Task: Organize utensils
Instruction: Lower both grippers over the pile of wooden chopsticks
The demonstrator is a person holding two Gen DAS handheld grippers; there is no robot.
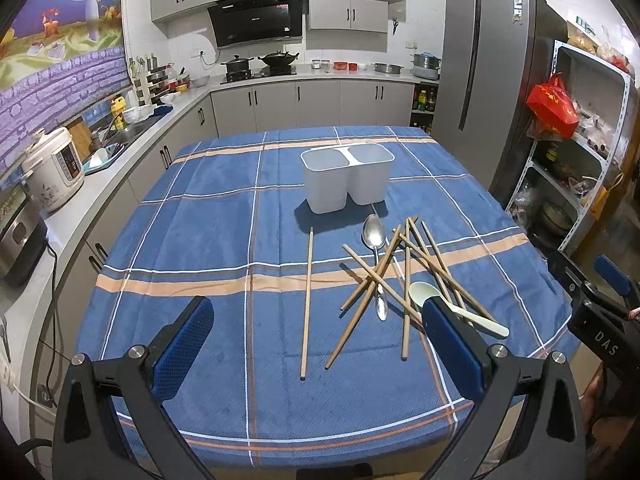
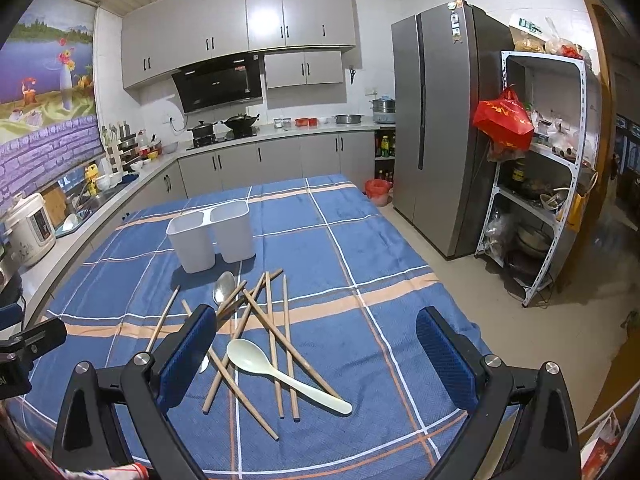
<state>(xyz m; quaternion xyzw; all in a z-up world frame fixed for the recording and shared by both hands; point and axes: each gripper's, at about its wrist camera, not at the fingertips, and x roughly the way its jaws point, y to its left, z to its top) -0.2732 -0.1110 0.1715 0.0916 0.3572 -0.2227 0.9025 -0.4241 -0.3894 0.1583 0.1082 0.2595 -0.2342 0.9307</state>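
A loose pile of wooden chopsticks lies crossed over one another on the bench, which is covered by a blue plaid cloth with white and orange stripes. One single chopstick lies apart from the heap on its left side, nearly straight along the cloth. Tangled in the pile is a metal spoon, its bowl pointing toward the far end and its handle running under several sticks. A cream plastic spoon rests on top of the near sticks, bowl toward the pile and handle angled to the near right.

Just beyond the pile stands a white two-compartment utensil holder, upright; both compartments look empty, though the far one's floor is hard to make out.

The left gripper hovers above the near part of the bench with its blue-padded fingers spread wide and nothing between them; its right finger overlaps the cream spoon in the left wrist view, but whether it touches I cannot tell. The right gripper is likewise spread wide and holds nothing, framing the near end of the pile.

Around the bench are kitchen cabinets, a stove with a wok, a grey refrigerator, a metal shelf rack with a red bag and a rice cooker on the left counter.
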